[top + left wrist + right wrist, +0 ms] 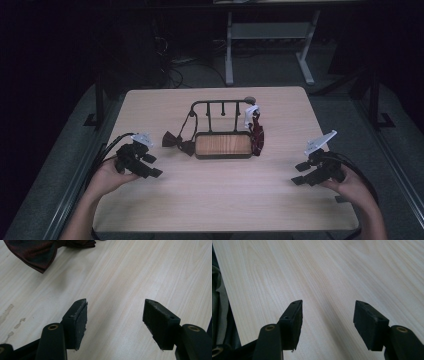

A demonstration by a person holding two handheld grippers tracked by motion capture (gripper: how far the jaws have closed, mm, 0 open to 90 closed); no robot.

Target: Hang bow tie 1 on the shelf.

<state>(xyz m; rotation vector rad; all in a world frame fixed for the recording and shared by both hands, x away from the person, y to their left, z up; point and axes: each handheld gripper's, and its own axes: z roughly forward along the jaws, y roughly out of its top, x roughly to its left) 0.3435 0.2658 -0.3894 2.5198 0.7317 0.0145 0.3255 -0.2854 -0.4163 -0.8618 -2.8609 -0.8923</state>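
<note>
A black wire rack (220,103) with a wooden base (223,145) stands mid-table. A dark red bow tie (177,141) hangs by its strap from the rack's left end and rests on the table; its corner (37,252) lies ahead of my left gripper in the left gripper view. Another dark red tie (257,137) with a white tag (248,116) hangs at the rack's right end. My left gripper (155,166) (115,312) sits low at the table's left, open, with bare wood between the jaws. My right gripper (297,174) (327,312) is at the right, open and holding nothing.
The light wooden table (210,200) has free room in front of the rack. Its edge runs down the left of the right gripper view, with grey floor (217,302) beyond. A white desk frame (270,35) and cables stand behind the table.
</note>
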